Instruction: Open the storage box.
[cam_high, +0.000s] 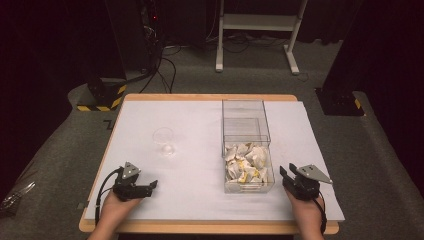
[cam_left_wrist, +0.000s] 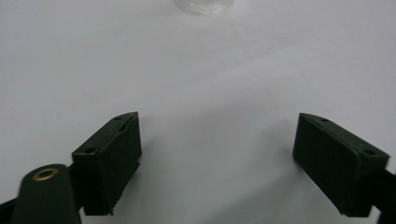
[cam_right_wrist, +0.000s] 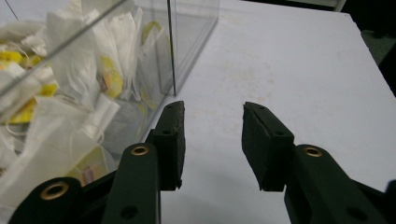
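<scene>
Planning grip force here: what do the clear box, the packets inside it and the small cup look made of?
Clear box: rigid transparent plastic, probably acrylic, with sharp glossy edges. Packets: crinkled white paper, yellow print. Cup: clear, thin-walled; plastic or glass, can't tell.

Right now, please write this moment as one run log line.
left tool: open, empty | right tool: open, empty, beside clear box | tea bags: in box | glass cup: untouched
</scene>
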